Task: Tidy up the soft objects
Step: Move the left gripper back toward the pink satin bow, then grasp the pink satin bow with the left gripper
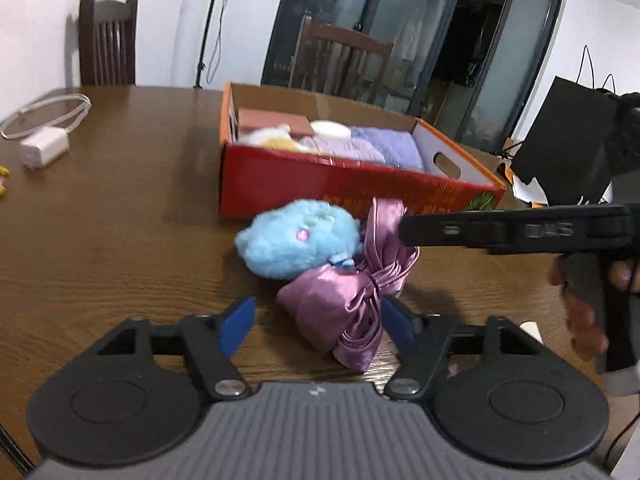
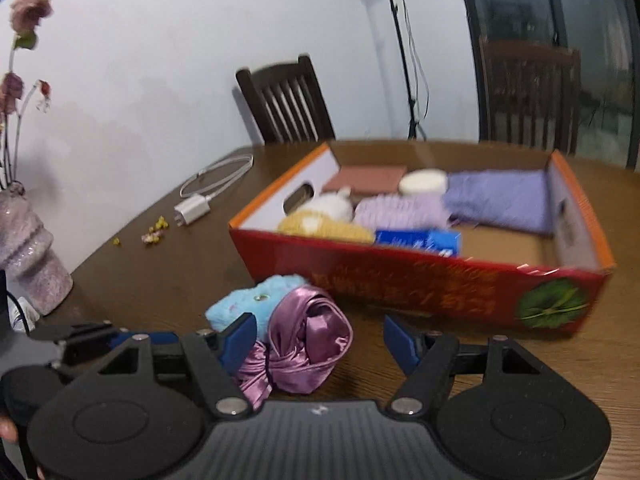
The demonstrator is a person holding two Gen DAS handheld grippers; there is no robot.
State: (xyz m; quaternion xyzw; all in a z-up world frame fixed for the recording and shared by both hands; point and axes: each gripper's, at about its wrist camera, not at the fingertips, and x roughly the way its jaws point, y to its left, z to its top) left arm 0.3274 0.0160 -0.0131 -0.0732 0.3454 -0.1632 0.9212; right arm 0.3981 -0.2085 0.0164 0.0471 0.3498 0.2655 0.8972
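Note:
A light-blue plush toy and a knotted purple satin bundle lie together on the brown table, just in front of a red cardboard box. The box holds purple towels, a yellow plush, a blue pack and other soft things. My left gripper stands open around the near end of the satin bundle. My right gripper is open too, with the satin bundle between its fingers and a gap on the right side. In the left wrist view its black body comes in from the right.
A white charger with its coiled cable lies at the table's far left. A glittery vase with dried flowers stands at the left edge, with small yellow bits near it. Dark wooden chairs stand behind the table. A black bag stands right of the box.

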